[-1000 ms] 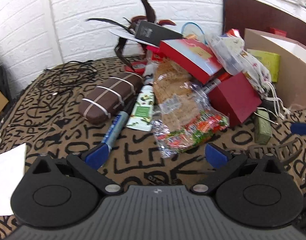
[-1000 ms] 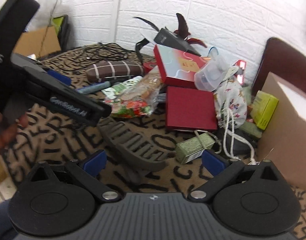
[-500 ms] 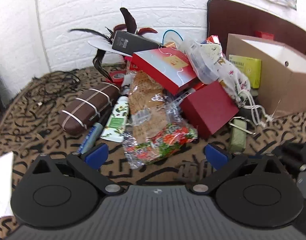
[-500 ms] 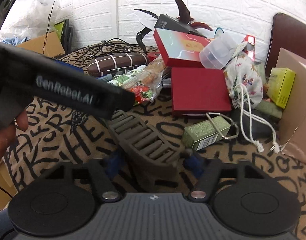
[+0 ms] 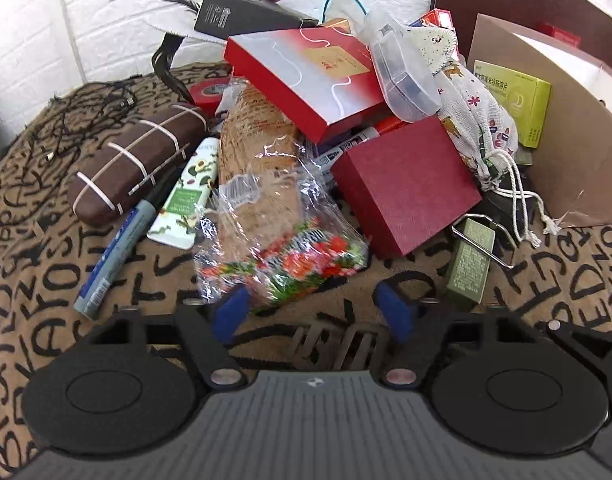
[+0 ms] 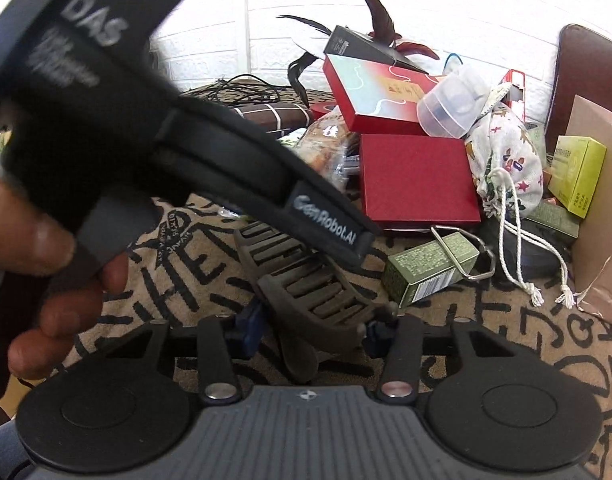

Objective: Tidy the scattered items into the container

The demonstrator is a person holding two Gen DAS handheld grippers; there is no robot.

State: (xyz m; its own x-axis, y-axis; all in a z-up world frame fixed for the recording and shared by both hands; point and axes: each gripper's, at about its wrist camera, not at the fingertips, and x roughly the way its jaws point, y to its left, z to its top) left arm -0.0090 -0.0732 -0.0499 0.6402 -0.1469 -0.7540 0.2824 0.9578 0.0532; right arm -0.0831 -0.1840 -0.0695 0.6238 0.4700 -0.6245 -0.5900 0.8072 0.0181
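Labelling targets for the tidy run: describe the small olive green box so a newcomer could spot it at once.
Start at the brown cardboard container on the right of the patterned tablecloth. Just in front of its near corner, below the dark red square box, the small olive green box lies on the cloth. It alone has a bent wire clip looped over it, and it is duller than the yellow-green carton.

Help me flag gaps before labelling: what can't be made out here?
- Left wrist: cardboard box contents, hidden by its wall and cut by the edge.
- Left wrist: dark item, mostly under the drawstring bag.
- Right wrist: whether the right gripper, jaws closing, presses the hair claw between them.
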